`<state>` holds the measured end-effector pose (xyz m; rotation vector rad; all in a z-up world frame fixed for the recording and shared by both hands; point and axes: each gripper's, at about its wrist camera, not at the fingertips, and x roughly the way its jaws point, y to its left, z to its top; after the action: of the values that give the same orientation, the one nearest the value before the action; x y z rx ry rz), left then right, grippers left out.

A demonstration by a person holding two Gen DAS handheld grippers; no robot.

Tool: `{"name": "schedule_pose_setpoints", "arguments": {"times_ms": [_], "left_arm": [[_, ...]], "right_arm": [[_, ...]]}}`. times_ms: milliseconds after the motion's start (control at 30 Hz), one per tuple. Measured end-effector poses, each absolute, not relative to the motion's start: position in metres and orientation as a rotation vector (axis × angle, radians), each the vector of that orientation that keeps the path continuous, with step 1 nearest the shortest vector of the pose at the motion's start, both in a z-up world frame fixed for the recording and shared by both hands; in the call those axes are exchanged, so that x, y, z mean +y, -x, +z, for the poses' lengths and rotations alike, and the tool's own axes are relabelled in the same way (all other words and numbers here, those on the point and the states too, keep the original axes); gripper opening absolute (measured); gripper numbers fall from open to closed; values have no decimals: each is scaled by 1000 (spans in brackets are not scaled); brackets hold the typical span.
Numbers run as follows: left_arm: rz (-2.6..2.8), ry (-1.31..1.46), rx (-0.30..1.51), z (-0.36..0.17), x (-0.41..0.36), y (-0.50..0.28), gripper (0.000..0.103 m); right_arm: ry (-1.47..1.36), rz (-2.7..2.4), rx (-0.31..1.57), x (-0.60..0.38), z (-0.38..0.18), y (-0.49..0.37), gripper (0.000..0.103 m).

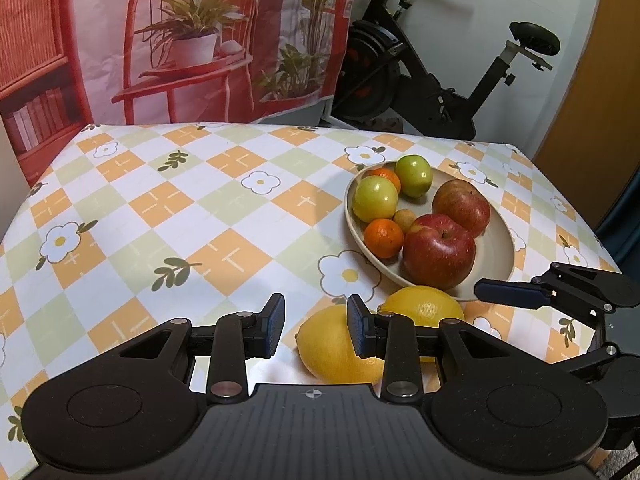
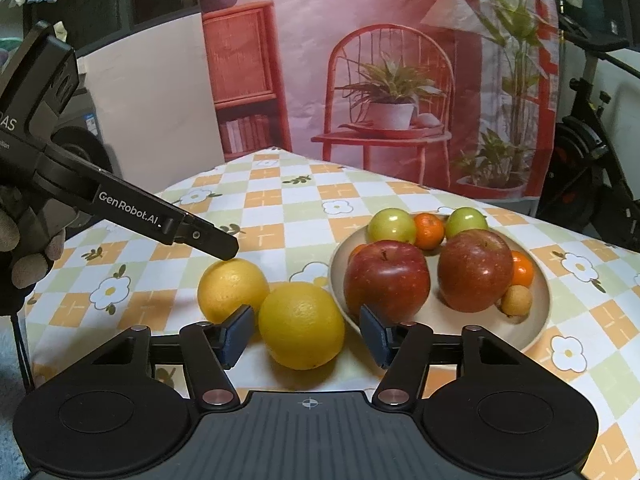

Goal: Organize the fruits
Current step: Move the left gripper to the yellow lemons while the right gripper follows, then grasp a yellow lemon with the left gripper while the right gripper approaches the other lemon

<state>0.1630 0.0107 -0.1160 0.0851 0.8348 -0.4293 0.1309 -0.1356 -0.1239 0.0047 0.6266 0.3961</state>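
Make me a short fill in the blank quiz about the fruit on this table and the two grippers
1. The two yellow citrus fruits lie on the tablecloth, ____ the bowl.
2. The bowl holds two green fruits and ____ red apples.
3. The right gripper has a yellow fruit between its fingers, which are ____ touching it.
4. The left gripper holds ____.

Missing words: outside; two; not; nothing
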Motion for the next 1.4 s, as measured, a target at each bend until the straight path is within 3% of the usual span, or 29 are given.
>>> {"name": "schedule_pose_setpoints", "arguments": {"times_ms": [267, 400, 533, 667, 1400], "left_arm": [[-441, -89, 835, -116, 8, -163, 36], [-440, -84, 838, -117, 8, -163, 40], [-447, -75, 848, -117, 8, -162, 53], [-457, -83, 849, -117, 7, -159, 57], [-513, -94, 865, -131, 2, -155, 58]], "right_arm": [[12, 405, 651, -132, -133, -130, 34], [-12, 409, 655, -137, -133, -130, 33], [-10, 409, 655, -139, -133, -130, 33], [-12, 409, 654, -139, -133, -130, 33], [-11, 410, 654, -139, -134, -130, 33]]}}
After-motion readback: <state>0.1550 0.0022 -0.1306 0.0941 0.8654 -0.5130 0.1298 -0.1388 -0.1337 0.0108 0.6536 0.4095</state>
